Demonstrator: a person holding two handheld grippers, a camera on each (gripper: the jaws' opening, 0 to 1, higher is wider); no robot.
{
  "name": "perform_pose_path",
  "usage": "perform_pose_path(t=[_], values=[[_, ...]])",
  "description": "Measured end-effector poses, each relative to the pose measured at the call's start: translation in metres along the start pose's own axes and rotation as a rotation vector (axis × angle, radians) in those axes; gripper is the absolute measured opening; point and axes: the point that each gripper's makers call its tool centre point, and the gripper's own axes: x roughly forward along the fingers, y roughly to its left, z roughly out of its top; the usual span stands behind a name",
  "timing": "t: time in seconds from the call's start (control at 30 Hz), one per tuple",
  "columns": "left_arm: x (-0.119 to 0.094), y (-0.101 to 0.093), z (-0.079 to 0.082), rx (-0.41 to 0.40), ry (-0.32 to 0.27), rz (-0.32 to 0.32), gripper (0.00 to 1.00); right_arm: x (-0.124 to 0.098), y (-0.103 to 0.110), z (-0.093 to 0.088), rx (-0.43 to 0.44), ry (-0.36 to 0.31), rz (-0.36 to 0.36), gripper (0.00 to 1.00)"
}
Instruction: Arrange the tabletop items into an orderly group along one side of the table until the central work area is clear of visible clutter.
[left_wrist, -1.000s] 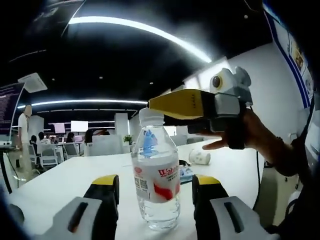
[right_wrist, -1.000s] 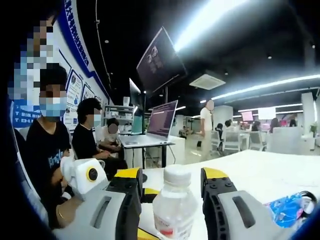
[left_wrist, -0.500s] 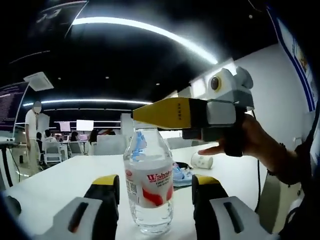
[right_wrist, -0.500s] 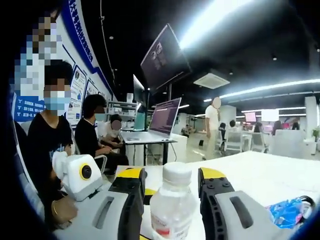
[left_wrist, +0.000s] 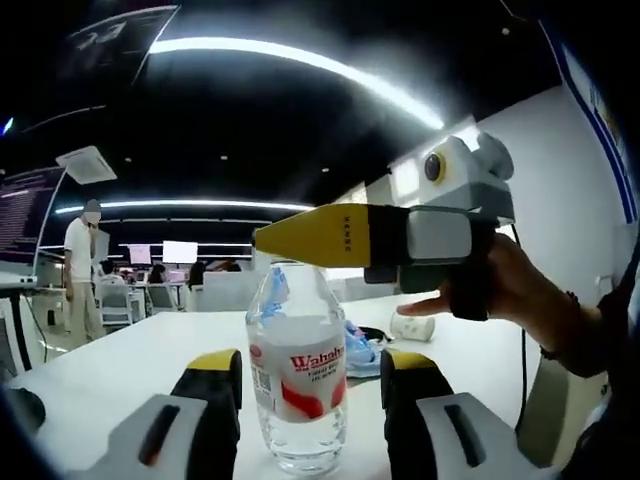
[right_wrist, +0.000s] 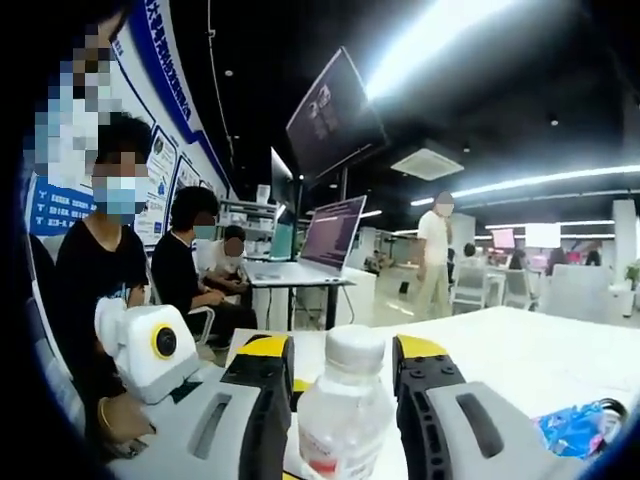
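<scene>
White counter (left_wrist: 120, 360) runs across the left gripper view, and a clear plastic bottle (left_wrist: 297, 380) with a red and white label stands upright on it between the 2 yellow-tipped fingers (left_wrist: 212, 372) of the left gripper (left_wrist: 305, 385). The fingers are spread, with a gap showing on each side of the bottle, so nothing is held. The right gripper (left_wrist: 330, 235) comes in from the right at cap height, held by a hand (left_wrist: 510, 290); its yellow fingers look pressed together, but whether they pinch the cap I cannot tell from this side. Behind the bottle lie a blue packet (left_wrist: 362, 350) and a small white cup (left_wrist: 412, 325) on its side, both well apart from the counter edge.

Seen from the right gripper view, the bottle's white cap (right_wrist: 355, 350) sits between the right gripper's (right_wrist: 343, 375) 2 fingers (right_wrist: 262, 365), close on both sides; contact is not clear. The blue packet (right_wrist: 575, 428) lies at the lower right.

My judgement: the task is at an early stage. The bottle is only being approached or gripped, and the packet and cup are not yet grouped at 1 side.
</scene>
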Motion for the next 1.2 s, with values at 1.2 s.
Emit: perform_pose_path(t=[1.2], values=[[0.008, 0.0083, -0.0041, 0.059, 0.036, 0.151, 0.42, 0.001, -0.0053, 0.0011, -0.033, -0.007, -0.017, 0.23]])
